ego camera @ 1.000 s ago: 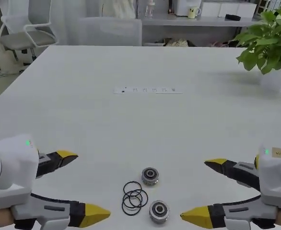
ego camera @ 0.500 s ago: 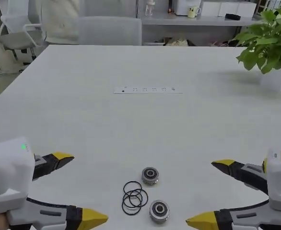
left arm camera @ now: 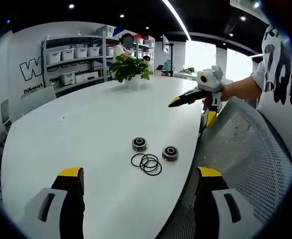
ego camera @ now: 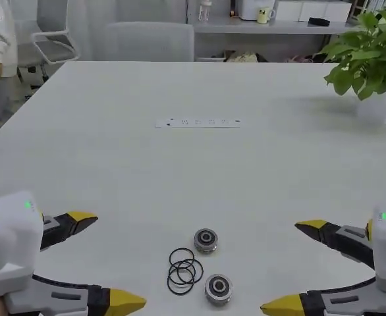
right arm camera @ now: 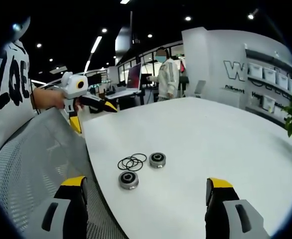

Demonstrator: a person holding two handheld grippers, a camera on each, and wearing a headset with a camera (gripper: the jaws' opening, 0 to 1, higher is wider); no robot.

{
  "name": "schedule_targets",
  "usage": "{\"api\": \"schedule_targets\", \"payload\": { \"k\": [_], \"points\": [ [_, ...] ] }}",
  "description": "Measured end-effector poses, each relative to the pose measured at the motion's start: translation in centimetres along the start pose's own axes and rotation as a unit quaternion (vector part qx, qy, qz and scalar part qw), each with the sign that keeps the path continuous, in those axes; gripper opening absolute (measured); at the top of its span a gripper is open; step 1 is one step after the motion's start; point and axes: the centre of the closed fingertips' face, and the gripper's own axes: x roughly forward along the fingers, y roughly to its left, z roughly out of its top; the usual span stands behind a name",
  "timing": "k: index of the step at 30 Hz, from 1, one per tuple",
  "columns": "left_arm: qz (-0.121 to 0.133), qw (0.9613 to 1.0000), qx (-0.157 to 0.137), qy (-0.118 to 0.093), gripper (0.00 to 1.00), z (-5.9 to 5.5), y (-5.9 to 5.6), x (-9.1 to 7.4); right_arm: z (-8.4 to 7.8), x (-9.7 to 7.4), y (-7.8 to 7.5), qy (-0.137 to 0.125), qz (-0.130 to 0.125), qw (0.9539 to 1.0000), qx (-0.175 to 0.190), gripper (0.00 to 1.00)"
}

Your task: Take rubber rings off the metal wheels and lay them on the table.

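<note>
Two seemingly bare metal wheels [ego camera: 206,240], black rubber rings [ego camera: 184,270] beside, left gripper [ego camera: 114,259], right gripper [ego camera: 284,265] both released

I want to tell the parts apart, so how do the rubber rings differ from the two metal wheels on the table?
The rubber rings are thin black loops; the farther wheel and nearer wheel are thick silvery discs with dark centres. The rings overlap in one pile; the wheels lie apart from each other. All lie flat on the white table.
</note>
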Motion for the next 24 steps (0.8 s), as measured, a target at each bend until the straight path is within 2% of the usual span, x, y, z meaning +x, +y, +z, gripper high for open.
{"api": "schedule_targets", "payload": {
  "k": [24],
  "points": [
    [0.003,1.0,0.001,0.003,0.92,-0.14,-0.16,-0.06,-0.34,-0.32,-0.04,0.008,-0.005,0.9999,-0.006,0.99]
  ]
}}
